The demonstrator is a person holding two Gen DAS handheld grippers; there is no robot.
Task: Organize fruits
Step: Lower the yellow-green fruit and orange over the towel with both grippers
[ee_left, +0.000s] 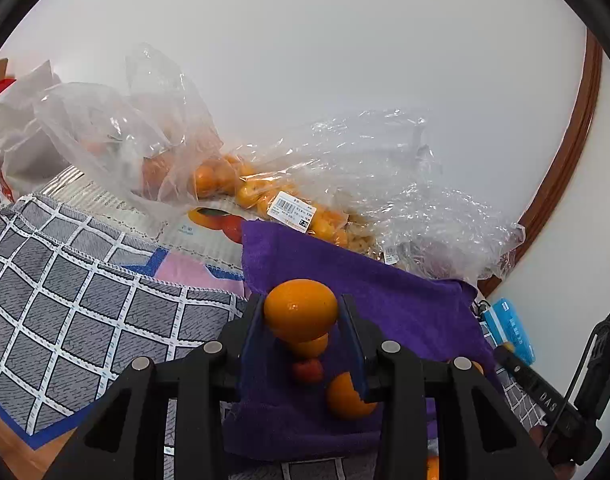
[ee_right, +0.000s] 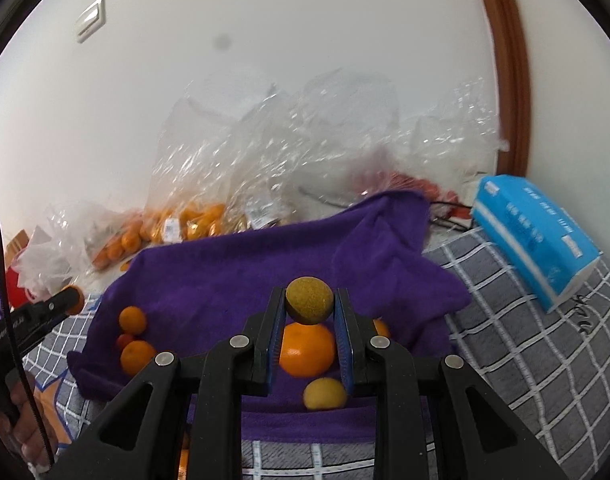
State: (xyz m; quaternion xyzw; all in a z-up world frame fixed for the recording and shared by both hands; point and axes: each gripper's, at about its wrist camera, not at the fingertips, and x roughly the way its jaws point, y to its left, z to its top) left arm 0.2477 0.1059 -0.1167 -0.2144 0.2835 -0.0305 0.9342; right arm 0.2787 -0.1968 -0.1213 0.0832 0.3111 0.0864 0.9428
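Clear plastic bags [ee_right: 289, 168] of oranges are crowding the wall behind a purple towel [ee_right: 233, 276] lying on the checked cloth [ee_left: 65, 300]. The left gripper [ee_left: 301, 312] is pinching an orange [ee_left: 300, 309] above it; the right gripper [ee_right: 310, 306] is clamping a brownish-green fruit [ee_right: 309, 300] over loose oranges [ee_right: 307, 350].

The clear plastic bags [ee_right: 305, 152] along the wall are pretty smeared in the right wrist view, so the red stuff [ee_right: 409, 182] behind the purple towel [ee_right: 233, 272] is anyone's guess. An orange fruit [ee_left: 433, 468] gets chopped off by the bottom edge in the left view.
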